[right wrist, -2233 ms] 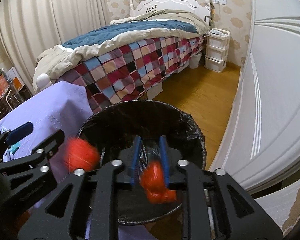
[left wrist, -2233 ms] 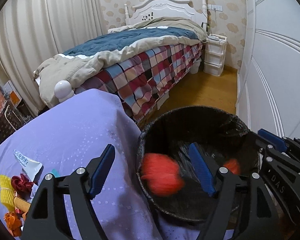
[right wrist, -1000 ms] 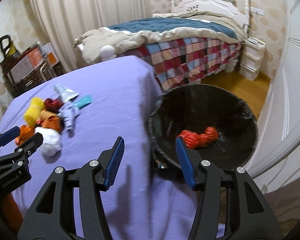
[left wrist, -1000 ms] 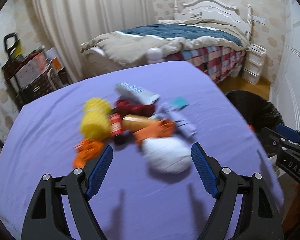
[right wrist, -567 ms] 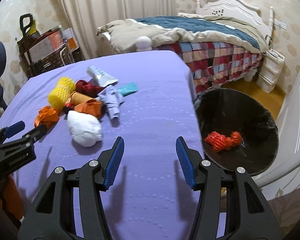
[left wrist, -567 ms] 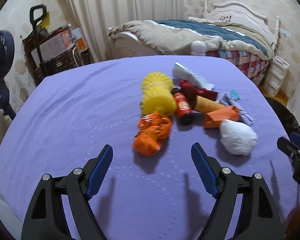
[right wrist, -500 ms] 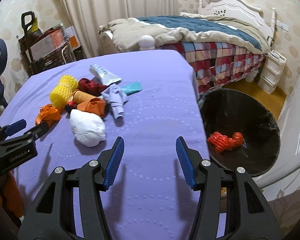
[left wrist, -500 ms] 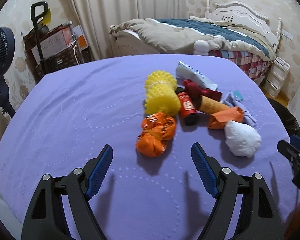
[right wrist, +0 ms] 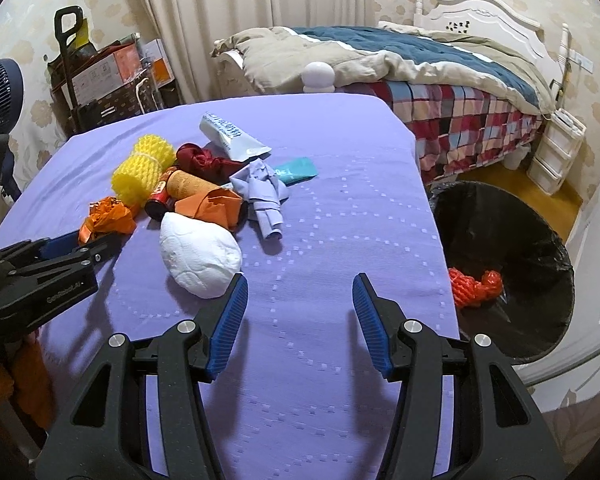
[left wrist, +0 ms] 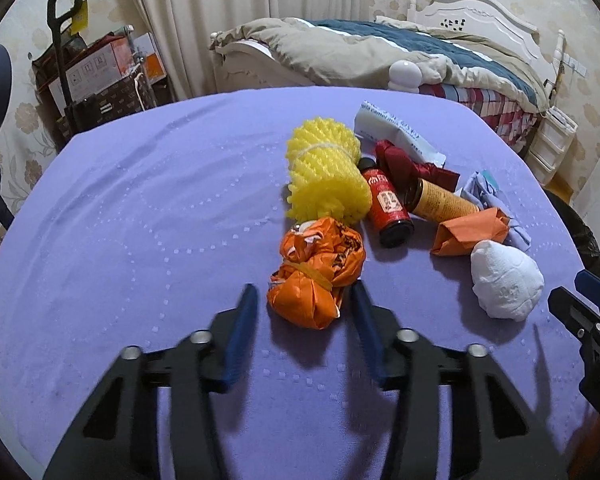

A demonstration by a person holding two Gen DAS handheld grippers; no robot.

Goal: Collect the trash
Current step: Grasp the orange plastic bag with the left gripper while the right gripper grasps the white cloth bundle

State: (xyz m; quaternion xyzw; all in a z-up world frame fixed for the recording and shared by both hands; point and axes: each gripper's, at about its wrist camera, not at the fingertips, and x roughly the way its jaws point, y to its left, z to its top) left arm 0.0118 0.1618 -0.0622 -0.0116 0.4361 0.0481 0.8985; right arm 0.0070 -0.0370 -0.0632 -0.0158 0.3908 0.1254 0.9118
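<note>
Crumpled orange bag (left wrist: 315, 276) lies beside the yellow foam net (left wrist: 327, 174).

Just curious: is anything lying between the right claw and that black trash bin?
No. The right wrist view shows only bare purple tablecloth between the right gripper and the bin.

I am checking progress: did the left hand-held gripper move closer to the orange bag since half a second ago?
Yes. The left hand-held gripper has come forward and narrowed; its fingers now flank the orange bag on the purple table.

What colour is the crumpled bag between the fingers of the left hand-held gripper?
Orange, with some dark print; the crumpled bag shows best in the left wrist view.
</note>
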